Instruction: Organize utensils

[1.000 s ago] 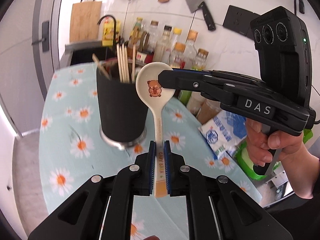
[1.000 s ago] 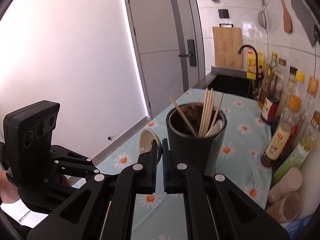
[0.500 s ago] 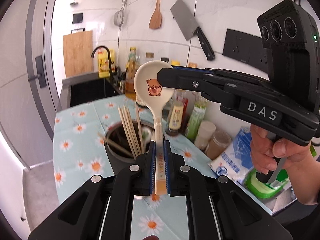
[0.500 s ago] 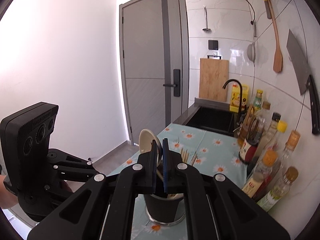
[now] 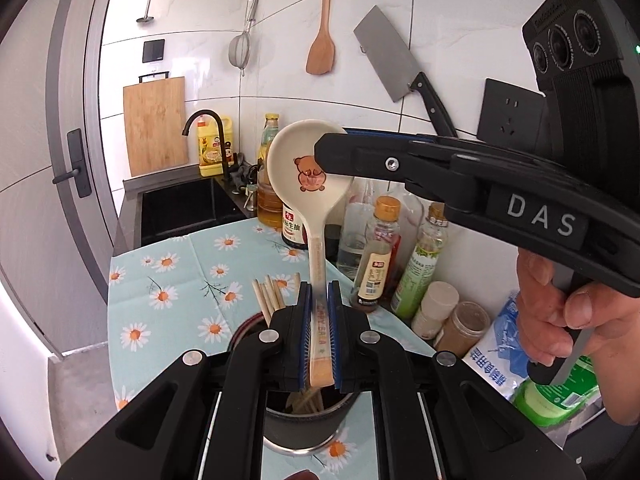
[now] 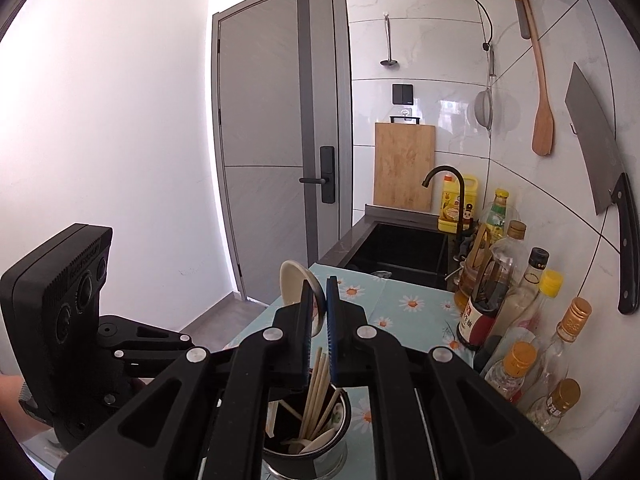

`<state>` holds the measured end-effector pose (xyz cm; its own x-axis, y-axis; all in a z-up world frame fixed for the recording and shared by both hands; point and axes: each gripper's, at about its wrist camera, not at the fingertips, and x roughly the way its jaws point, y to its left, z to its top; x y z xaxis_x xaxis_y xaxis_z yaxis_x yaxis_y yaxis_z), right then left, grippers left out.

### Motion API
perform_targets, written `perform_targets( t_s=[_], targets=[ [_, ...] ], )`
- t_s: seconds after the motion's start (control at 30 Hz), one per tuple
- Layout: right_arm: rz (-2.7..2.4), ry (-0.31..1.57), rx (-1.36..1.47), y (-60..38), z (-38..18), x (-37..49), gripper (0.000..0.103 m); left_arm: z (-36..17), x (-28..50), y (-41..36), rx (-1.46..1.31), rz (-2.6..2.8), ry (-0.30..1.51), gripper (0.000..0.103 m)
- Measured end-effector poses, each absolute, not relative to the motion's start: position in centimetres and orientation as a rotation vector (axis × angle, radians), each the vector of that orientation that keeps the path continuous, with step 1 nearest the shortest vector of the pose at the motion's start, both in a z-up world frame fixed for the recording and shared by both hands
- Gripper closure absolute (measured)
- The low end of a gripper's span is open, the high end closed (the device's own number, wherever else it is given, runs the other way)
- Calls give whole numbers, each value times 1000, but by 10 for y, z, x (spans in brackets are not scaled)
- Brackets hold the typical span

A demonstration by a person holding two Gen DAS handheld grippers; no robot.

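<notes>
**Ceramic spoon held over the utensil cup by two grippers**

Cream ceramic spoon [image 5: 307, 184], printed with a small bear, stands bowl-up above a black cup [image 6: 308, 436]. The left gripper [image 5: 320, 322] pinches its handle near the wooden end; the right gripper [image 6: 319, 312] is pressed onto the bowl's rim from the side. Holding both ends probably steadies the spoon so it can be lowered handle-first into the cup. The cup stands on a daisy-print cloth [image 5: 180, 276] and holds wooden chopsticks [image 6: 316, 392] leaning together, plus what looks like another pale spoon at the bottom.
</notes>
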<state>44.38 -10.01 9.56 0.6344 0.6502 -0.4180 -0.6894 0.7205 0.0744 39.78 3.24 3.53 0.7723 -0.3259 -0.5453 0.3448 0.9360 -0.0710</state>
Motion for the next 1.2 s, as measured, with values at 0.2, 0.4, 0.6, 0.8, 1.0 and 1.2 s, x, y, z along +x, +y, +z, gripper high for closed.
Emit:
perform_targets(
  t_s=[0.2, 0.4, 0.6, 0.8, 1.0, 1.2],
  targets=[
    [766, 514, -85, -95, 77, 457, 95, 21, 405, 34, 30, -362, 617, 94],
    [753, 567, -41, -103, 63, 460, 84, 12, 395, 40, 3, -317, 592, 55],
    [745, 601, 27, -124, 64, 450, 79, 15, 380, 44, -4, -299, 587, 55],
    [716, 630, 52, -149, 74, 409, 62, 31, 339, 48, -36, -278, 563, 55],
    [695, 699, 19, -164, 70, 362, 55, 33, 288, 54, -72, -258, 633, 55],
    [682, 831, -42, -166, 59, 318, 44, 23, 244, 63, -114, -215, 756, 55]
  ],
)
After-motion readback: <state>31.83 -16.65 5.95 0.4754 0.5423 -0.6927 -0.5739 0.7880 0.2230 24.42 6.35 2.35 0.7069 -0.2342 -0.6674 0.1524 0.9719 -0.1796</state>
